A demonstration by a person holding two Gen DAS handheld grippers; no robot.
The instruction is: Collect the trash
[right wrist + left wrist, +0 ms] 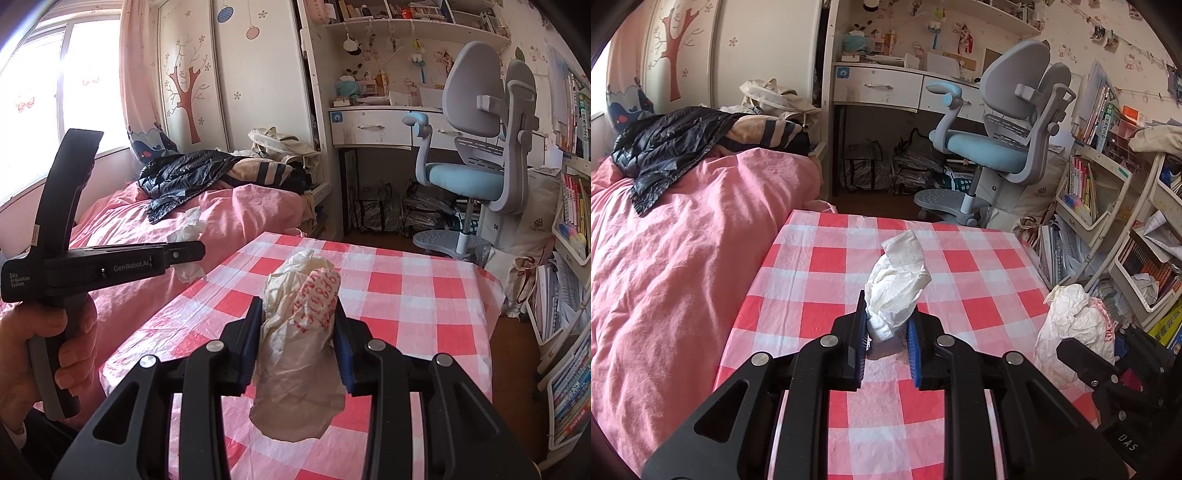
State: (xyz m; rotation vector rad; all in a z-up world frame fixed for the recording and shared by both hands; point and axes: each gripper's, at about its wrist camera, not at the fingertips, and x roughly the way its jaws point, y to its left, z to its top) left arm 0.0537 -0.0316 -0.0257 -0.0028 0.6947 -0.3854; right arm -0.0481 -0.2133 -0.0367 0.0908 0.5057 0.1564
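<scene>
My left gripper is shut on a crumpled white tissue and holds it above the red-and-white checked tablecloth. My right gripper is shut on a crumpled white plastic bag with red print, also lifted above the cloth. The right gripper and its bag show at the right edge of the left wrist view. The left gripper with its tissue shows at the left of the right wrist view, held by a hand.
A bed with a pink cover and a black jacket lies to the left of the table. A grey-and-blue desk chair and a white desk stand beyond. Bookshelves stand at the right.
</scene>
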